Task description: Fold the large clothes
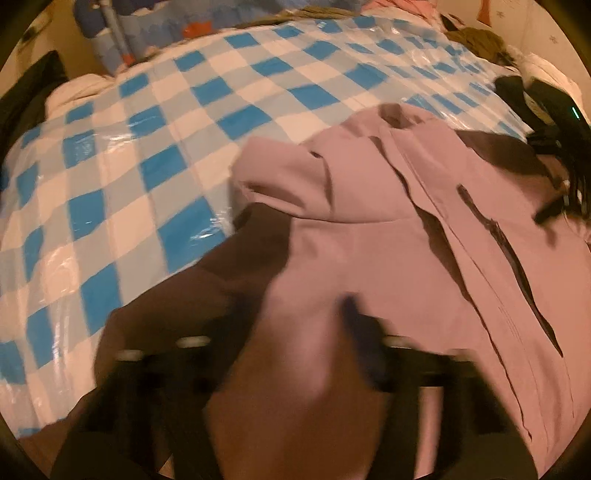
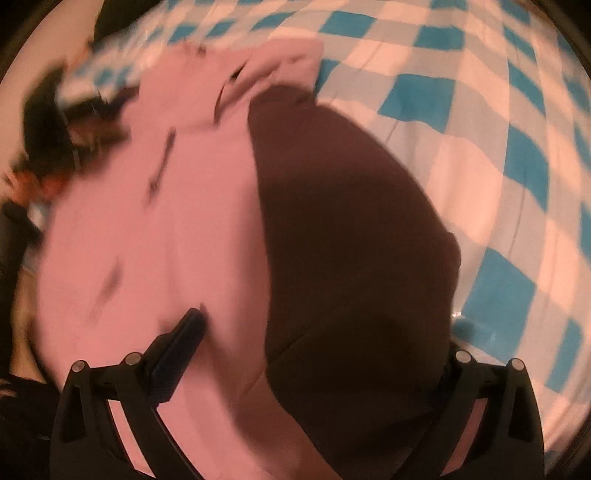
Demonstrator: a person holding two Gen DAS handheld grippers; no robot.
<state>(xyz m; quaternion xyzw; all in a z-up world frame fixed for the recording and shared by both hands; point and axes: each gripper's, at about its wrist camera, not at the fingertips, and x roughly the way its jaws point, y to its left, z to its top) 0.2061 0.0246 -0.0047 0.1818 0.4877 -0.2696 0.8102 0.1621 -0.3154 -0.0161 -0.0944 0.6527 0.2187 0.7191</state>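
Note:
A large pink jacket (image 1: 424, 236) with dark brown panels and a front zip lies on a blue-and-white checked cover (image 1: 147, 147). In the left wrist view the picture is blurred; a fold of the jacket's pink and brown cloth fills the space between my left gripper's (image 1: 295, 343) fingers, and one blue pad (image 1: 354, 317) shows against it. In the right wrist view the jacket (image 2: 155, 206) and its brown part (image 2: 351, 229) spread between my right gripper's (image 2: 314, 332) wide-set fingers; the left fingertip (image 2: 188, 328) rests on pink cloth, the right finger is hidden under brown cloth.
A blue patterned cushion (image 1: 147, 33) lies at the far edge of the cover. Olive and dark clothes (image 1: 480, 40) are heaped at the far right. A black object with a green light (image 1: 554, 107) sits by the jacket's right side.

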